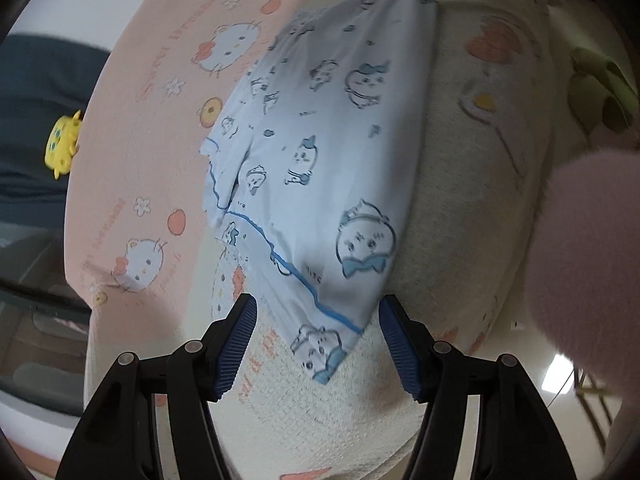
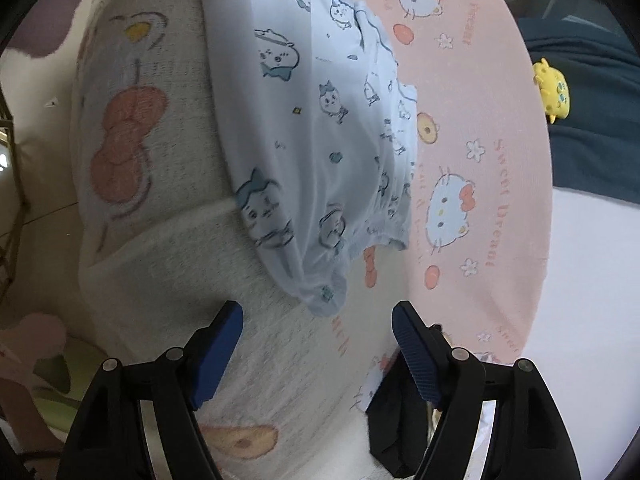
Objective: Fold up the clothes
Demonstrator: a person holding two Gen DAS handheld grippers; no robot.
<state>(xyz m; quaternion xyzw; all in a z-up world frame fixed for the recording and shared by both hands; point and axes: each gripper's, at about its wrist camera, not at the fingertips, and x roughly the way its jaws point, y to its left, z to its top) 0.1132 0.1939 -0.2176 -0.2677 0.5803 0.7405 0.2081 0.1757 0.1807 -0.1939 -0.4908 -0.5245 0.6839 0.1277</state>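
Now, working left to right with the pale blue garment (image 1: 320, 152) as my marker: on my left wrist view, a yellow toy (image 1: 63, 142) sits well off to its left on something dark, then a pink cartoon-cat blanket (image 1: 152, 128), then the garment itself, folded into a long narrow strip, printed with small blue-bowed characters and edged with a blue wavy line. It lies across a cream towel (image 1: 460, 208). My left gripper (image 1: 318, 340) is spread wide, empty, straddling the garment's near corner. My right gripper (image 2: 318, 344) is likewise wide apart and empty, just short of the garment's gathered end (image 2: 320, 292)
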